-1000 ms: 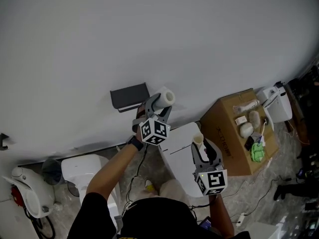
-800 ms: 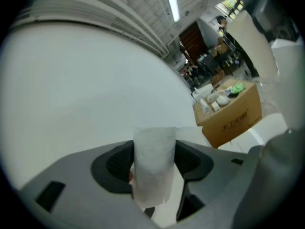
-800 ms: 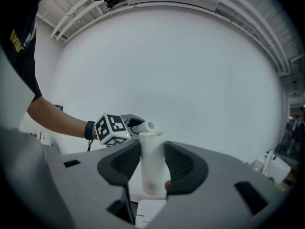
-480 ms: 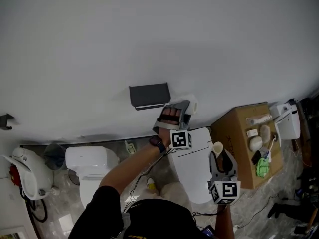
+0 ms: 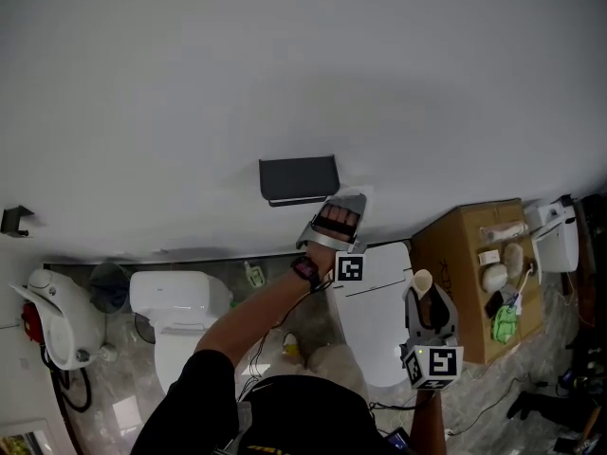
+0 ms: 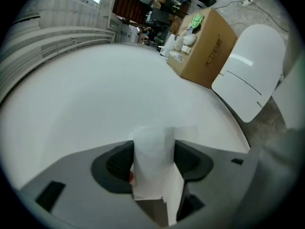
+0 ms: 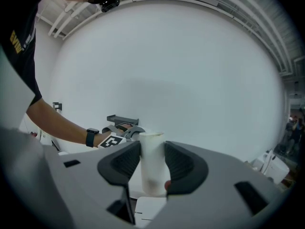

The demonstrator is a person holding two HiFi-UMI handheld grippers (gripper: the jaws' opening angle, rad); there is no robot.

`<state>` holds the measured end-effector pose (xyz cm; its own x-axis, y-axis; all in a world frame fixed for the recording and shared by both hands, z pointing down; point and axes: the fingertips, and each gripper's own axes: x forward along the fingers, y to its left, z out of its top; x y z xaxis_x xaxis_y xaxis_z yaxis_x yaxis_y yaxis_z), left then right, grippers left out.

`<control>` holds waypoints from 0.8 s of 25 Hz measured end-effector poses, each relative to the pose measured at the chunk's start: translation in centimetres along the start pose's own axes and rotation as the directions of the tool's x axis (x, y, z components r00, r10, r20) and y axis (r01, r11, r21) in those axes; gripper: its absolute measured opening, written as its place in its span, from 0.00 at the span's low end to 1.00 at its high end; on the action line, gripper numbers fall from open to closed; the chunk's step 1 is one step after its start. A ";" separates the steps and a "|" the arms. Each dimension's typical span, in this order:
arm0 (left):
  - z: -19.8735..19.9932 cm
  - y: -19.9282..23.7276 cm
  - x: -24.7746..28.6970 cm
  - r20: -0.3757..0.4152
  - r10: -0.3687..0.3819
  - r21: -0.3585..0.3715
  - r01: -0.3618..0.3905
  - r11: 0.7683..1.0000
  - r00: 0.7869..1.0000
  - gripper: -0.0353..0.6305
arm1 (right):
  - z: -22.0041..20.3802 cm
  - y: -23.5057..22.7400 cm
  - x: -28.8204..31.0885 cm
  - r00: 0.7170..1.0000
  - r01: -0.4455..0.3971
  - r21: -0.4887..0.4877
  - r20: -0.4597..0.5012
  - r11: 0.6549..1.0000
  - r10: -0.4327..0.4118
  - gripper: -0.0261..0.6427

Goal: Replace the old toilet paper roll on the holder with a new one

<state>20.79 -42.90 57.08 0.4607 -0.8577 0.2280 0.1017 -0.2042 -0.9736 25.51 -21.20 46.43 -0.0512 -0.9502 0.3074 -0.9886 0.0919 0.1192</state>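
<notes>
Clamping new roll [image 6: 152, 144], left tongs [image 6: 153, 160] sit by holder [image 5: 298, 176]; right tongs [image 7: 152, 168] grip old core [image 7: 152, 149]. Next, prob: mount roll.

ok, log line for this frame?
left gripper: jaws shut on paper roll | right gripper: jaws shut on cardboard tube | holder: empty, roll not mounted

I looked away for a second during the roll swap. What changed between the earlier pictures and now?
The left gripper, shut on the new roll, rolled over and sank from beside the holder to below its right end. The roll no longer shows in the head view. The right gripper kept its grip on the empty tube and barely moved. The holder looks unchanged.
</notes>
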 end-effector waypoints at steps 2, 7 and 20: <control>-0.6 -0.6 0.2 -0.018 -0.021 -0.021 0.021 1.000 1.000 0.45 | 0.0 -0.2 0.0 1.000 -0.002 0.005 -0.005 1.000 0.002 0.28; -1.6 -1.0 0.2 -0.056 -0.028 -0.013 0.027 1.000 0.998 0.45 | 0.2 0.0 0.3 1.000 0.000 0.016 0.001 1.000 0.000 0.28; -3.8 -2.5 0.4 -0.090 -0.017 -0.033 0.014 0.999 0.996 0.45 | -0.1 0.3 -0.3 1.000 0.009 0.015 0.009 1.000 -0.009 0.28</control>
<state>17.34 -44.52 59.60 0.3781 -0.8929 0.2445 0.0794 -0.2319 -0.9695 25.28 -20.84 46.43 -0.0436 -0.9537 0.2977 -0.9910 0.0790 0.1080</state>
